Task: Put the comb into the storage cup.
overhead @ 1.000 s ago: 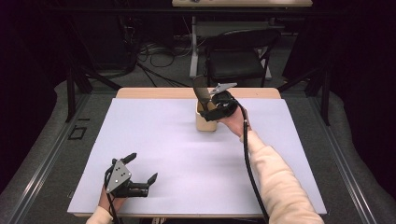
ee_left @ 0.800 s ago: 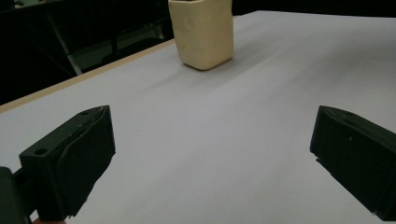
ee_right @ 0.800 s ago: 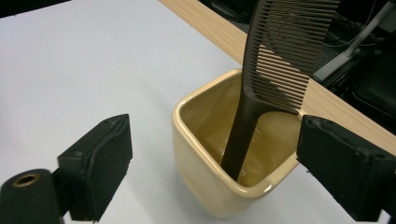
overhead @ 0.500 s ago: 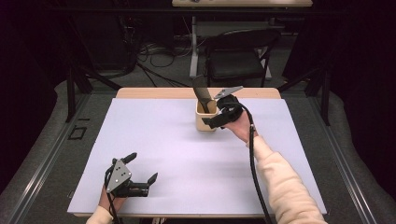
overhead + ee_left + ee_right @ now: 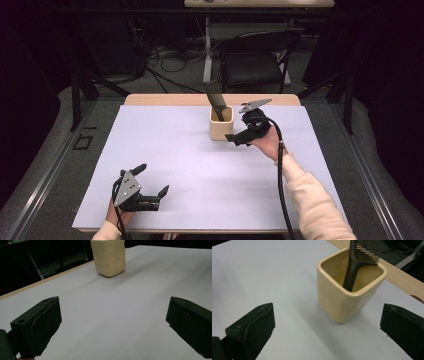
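Note:
A cream square cup (image 5: 220,126) stands at the back middle of the white table cover (image 5: 190,165). A black comb (image 5: 215,97) leans in the cup, handle down, teeth end up. My right gripper (image 5: 236,131) sits just right of the cup, apart from it. Its jaws have just been opening and stand open with nothing between them. In the right gripper view (image 5: 327,332) the cup (image 5: 342,297) and comb (image 5: 360,257) lie just ahead of the jaws. My left gripper (image 5: 152,179) rests open near the front left edge. The left gripper view (image 5: 112,327) has the cup (image 5: 108,257) far ahead.
A strip of bare wood (image 5: 165,99) shows at the table's far edge. A black chair (image 5: 260,55) and floor cables (image 5: 160,55) stand behind the table. Dark metal frame rails (image 5: 45,170) run along both sides.
My right gripper has drawn back from over the cup to its right and nearer side, with its jaws wider apart. The comb stays in the cup. The left gripper has not moved.

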`<state>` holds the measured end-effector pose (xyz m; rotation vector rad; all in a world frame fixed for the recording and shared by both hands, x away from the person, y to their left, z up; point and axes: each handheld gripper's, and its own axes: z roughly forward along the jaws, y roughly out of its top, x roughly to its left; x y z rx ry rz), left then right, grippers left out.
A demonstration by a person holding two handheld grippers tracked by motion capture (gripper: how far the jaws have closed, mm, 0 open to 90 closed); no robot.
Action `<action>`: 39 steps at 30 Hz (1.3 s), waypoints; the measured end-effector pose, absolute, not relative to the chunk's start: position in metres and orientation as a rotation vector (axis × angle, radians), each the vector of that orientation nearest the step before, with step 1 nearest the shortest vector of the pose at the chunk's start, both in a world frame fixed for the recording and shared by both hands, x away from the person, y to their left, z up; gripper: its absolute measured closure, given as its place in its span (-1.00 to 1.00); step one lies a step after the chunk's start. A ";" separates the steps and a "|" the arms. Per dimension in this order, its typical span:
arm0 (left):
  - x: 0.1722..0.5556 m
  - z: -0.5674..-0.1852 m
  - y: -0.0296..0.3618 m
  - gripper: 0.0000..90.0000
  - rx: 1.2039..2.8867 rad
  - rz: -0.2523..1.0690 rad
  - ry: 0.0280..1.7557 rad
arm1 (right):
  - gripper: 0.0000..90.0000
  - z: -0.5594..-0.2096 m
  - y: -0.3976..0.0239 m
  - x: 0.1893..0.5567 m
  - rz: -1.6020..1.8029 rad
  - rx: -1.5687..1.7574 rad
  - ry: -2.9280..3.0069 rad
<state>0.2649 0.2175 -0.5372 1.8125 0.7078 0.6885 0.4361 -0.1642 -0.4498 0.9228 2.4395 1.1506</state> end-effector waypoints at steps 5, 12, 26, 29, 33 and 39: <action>0.265 -0.537 0.217 -1.00 1.814 0.688 0.705 | -1.00 -0.452 -0.169 0.427 1.145 0.918 2.453; 0.265 -0.537 0.217 -1.00 1.818 0.686 0.706 | -1.00 -0.455 -0.179 0.415 1.154 0.921 2.448; 0.266 -0.538 0.215 -1.00 1.813 0.680 0.709 | -1.00 -0.467 -0.193 0.391 1.134 0.913 2.459; 0.266 -0.538 0.215 -1.00 1.814 0.680 0.709 | -1.00 -0.470 -0.196 0.386 1.128 0.923 2.461; 0.266 -0.538 0.216 -1.00 1.822 0.682 0.705 | -1.00 -0.475 -0.200 0.381 1.122 0.924 2.467; 0.266 -0.538 0.216 -1.00 1.823 0.681 0.704 | -1.00 -0.482 -0.204 0.373 1.111 0.930 2.473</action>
